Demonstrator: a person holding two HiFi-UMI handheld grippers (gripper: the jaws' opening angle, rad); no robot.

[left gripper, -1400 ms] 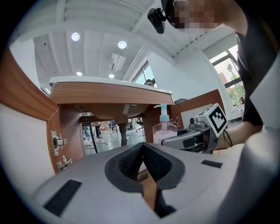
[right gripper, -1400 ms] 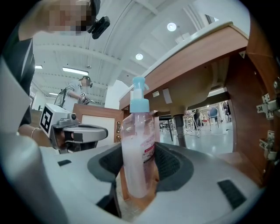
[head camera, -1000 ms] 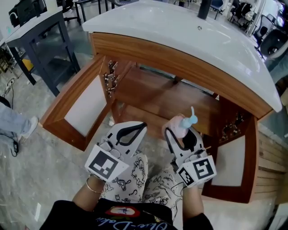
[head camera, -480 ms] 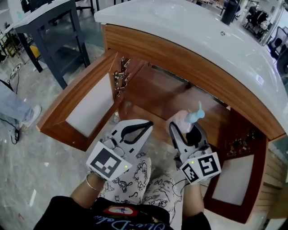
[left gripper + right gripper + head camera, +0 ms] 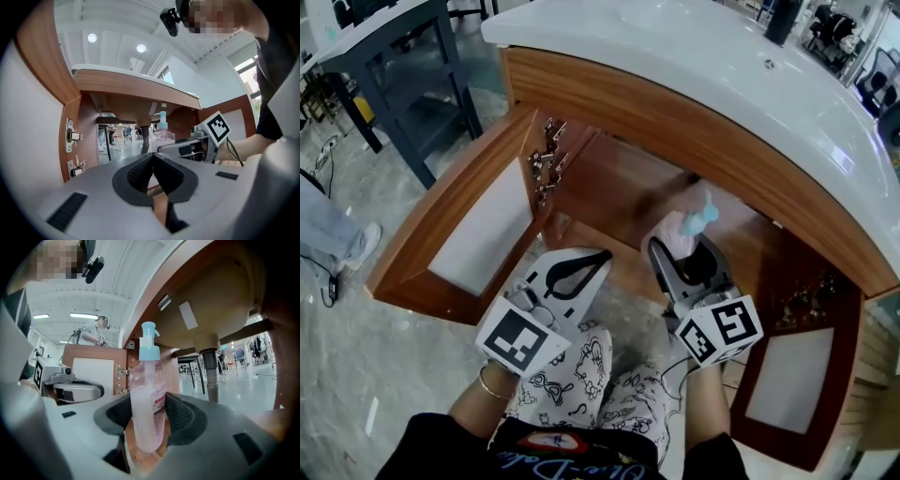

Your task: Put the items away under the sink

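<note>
The person is holding both claws out level, side by side, and pointing them into the open cabinet (image 5: 619,187) under the sink. The left claw (image 5: 598,257) is clenching on nothing, its dark pads (image 5: 140,171) pressing together. The right claw (image 5: 682,248) is grasping a pump bottle (image 5: 147,380) by its lower body, and the bottle is standing upright between the pads. The bottle is showing clear, pinkish plastic with a pale blue pump head (image 5: 149,345) and a label with pink print. It is sitting at the cabinet's mouth, just ahead of the right claw and to the right of the left one.

Ahead of both claws, the wooden cabinet floor is lying bare, with the basin's underside (image 5: 211,301) and a drain pipe (image 5: 211,366) hanging above it. One door (image 5: 478,225) is swinging open left of the left claw, with metal hinges (image 5: 542,159) at its inner edge, and another door (image 5: 787,375) right of the right claw. A white tabletop (image 5: 675,56) is curving over the cabinet. Grey marbled flooring (image 5: 356,356) is spreading below, and a dark table (image 5: 394,37) is standing far left.
</note>
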